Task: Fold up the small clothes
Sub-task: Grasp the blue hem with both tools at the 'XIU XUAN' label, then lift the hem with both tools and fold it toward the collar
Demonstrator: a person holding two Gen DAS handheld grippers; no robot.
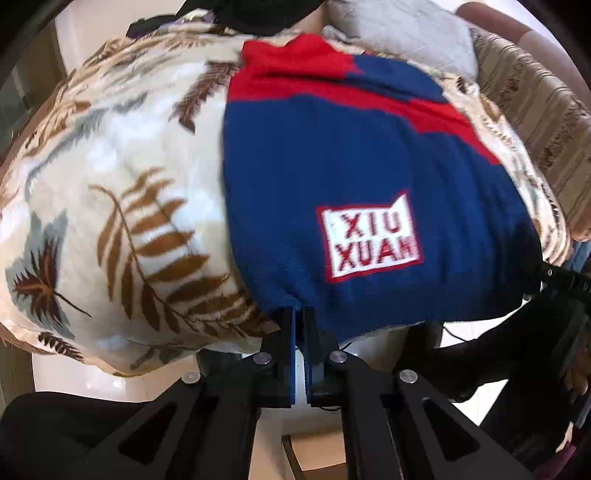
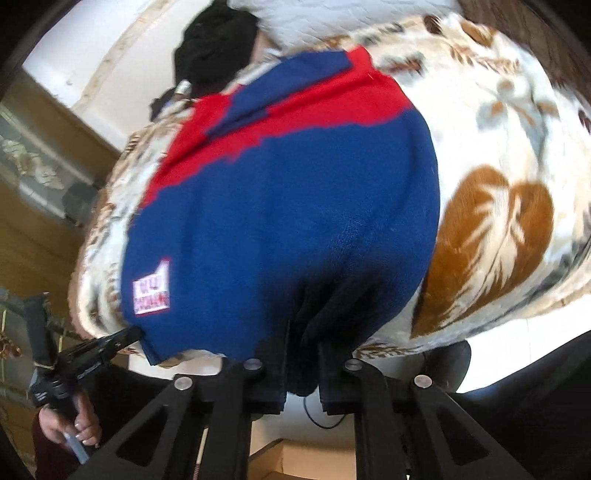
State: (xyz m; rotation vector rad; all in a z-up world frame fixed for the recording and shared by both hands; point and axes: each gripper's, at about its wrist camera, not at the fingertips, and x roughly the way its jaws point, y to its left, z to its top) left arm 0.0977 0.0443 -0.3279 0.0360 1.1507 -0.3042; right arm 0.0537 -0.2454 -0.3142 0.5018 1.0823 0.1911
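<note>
A small blue and red knit sweater [image 1: 351,155] with a white "XIU XUAN" patch [image 1: 371,236] lies spread on a cream blanket with brown leaf prints [image 1: 122,177]. My left gripper [image 1: 301,317] is shut on the sweater's near hem at its left corner. In the right wrist view the same sweater [image 2: 288,192] fills the middle, and my right gripper [image 2: 303,339] is shut on a bunched fold of its blue hem. The left gripper [image 2: 123,338] also shows there at the sweater's lower left corner, held by a hand [image 2: 79,424].
A black garment [image 2: 218,40] and a pale quilted cushion [image 1: 399,33] lie at the blanket's far end. Striped brown upholstery [image 1: 535,110] runs along the right. White floor and a cardboard box [image 2: 291,458] lie below the blanket's near edge.
</note>
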